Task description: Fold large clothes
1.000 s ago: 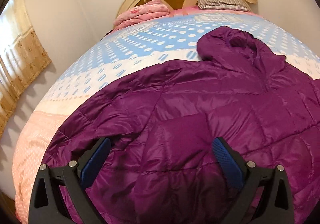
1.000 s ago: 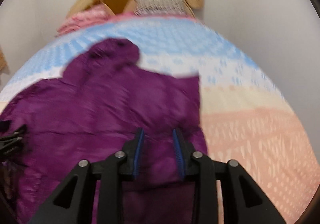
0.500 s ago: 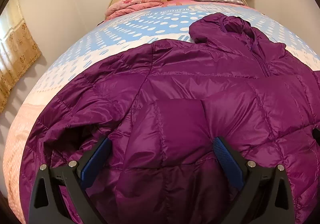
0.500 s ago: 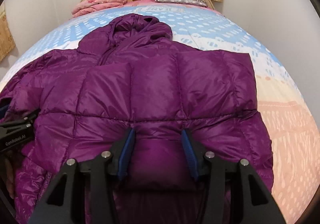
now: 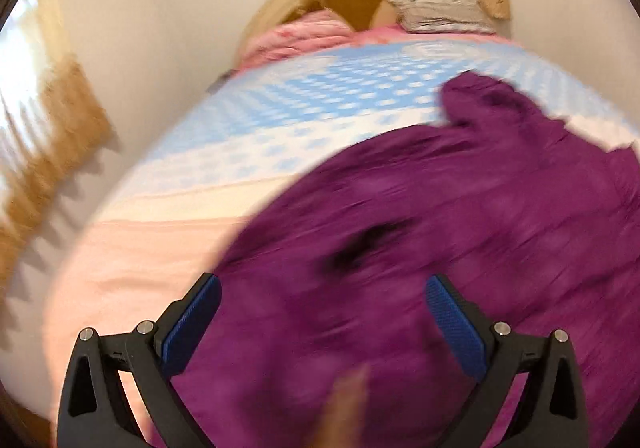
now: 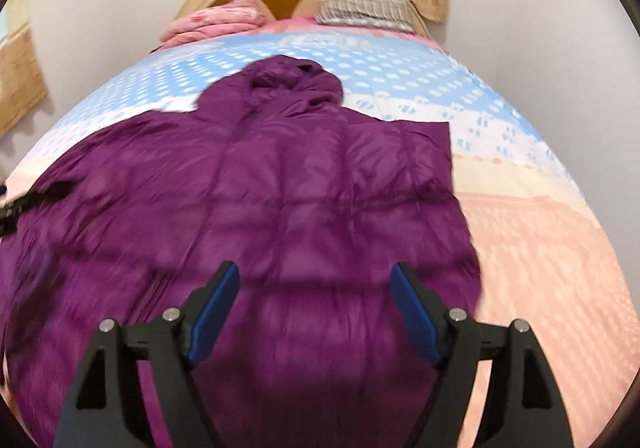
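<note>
Your left gripper [image 5: 320, 312] and right gripper [image 6: 314, 302] gape empty above the jacket [image 6: 280, 187]; its hood probably lies straight ahead.

Left gripper [image 5: 322, 298], right gripper [image 6: 315, 288]: black frames, blue ribbed pads, silver screws.

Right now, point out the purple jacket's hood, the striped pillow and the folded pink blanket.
Purple jacket's hood [image 6: 294, 81], right wrist view: on the bunched top of the hood.
Striped pillow [image 6: 362, 3], right wrist view: on the middle of its front face.
Folded pink blanket [image 6: 216, 19], right wrist view: on its upper fold, by the headboard.
</note>
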`<state>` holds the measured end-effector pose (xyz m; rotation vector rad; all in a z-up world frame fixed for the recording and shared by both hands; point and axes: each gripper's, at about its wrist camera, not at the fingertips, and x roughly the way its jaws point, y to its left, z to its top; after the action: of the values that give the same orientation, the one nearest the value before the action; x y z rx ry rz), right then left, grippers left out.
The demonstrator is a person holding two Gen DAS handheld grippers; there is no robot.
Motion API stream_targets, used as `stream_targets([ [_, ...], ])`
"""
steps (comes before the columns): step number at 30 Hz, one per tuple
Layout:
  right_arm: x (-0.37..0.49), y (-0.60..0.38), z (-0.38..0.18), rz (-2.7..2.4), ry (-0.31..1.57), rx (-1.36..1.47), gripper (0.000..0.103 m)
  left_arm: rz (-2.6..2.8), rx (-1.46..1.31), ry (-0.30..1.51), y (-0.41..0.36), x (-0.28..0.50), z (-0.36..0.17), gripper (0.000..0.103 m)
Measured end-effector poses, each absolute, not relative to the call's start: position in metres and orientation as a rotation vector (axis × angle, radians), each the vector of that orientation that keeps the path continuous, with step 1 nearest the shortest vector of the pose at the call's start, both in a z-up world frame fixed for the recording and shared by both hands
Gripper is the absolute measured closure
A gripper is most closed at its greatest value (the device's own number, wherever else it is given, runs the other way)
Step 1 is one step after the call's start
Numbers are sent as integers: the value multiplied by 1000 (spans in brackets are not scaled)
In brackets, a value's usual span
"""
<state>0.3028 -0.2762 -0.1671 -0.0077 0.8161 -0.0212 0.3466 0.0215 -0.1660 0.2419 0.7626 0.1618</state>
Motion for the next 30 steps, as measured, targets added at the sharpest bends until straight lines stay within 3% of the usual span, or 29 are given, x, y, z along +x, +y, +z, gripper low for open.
stream_targets([
  [8, 215, -272, -166, -31, 780, 115, 22, 355, 155, 919, 157, 272, -213, 1],
  [17, 193, -241, -170, 14, 771, 103, 18, 241, -1, 977, 166, 252, -232, 4],
  [19, 192, -240, -168, 22, 764, 110, 18, 202, -32, 963, 165, 253, -232, 20],
  [21, 191, -239, -164, 21, 747, 116, 18, 137, -68, 960, 162, 253, -229, 63],
  [23, 189, -241, -161, 21, 737, 122, 18, 115, -56, 953, 161, 251, -221, 94],
  [30, 190, -262, -162, -68, 731, 80, 18, 269, 85, 750, 159, 242, -147, 97],
])
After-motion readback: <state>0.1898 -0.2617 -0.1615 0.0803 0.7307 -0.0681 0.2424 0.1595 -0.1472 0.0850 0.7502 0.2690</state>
